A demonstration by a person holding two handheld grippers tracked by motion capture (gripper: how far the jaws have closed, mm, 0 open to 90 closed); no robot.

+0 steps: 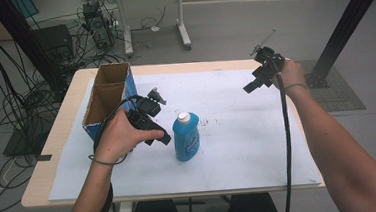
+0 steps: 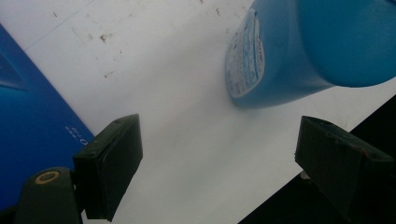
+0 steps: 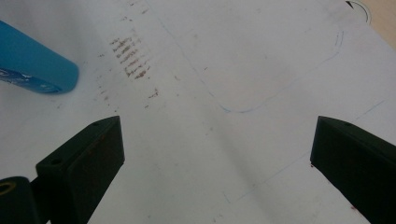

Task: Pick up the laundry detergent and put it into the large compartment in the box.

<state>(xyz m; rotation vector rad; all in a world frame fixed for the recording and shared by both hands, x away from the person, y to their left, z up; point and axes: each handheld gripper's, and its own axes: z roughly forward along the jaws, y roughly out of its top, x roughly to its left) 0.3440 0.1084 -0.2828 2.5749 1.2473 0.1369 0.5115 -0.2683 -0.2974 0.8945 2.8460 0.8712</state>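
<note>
- Blue bottle (image 1: 186, 136) with white cap stands upright just beside the left gripper (image 1: 159, 136), whose jaws gape empty.
- Right gripper (image 1: 251, 86), well apart from it, hangs spread wide over white paper (image 1: 249, 147).
- Cardboard box (image 1: 106, 94) sits behind the left gripper.

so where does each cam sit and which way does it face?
High view: above the person's side, looking forward and down on the table; both forearms, left gripper, right gripper.
Left gripper view: on the left gripper, facing the blue bottle.
Right gripper view: on the right gripper, facing white paper.
Shared: the bottle.
</note>
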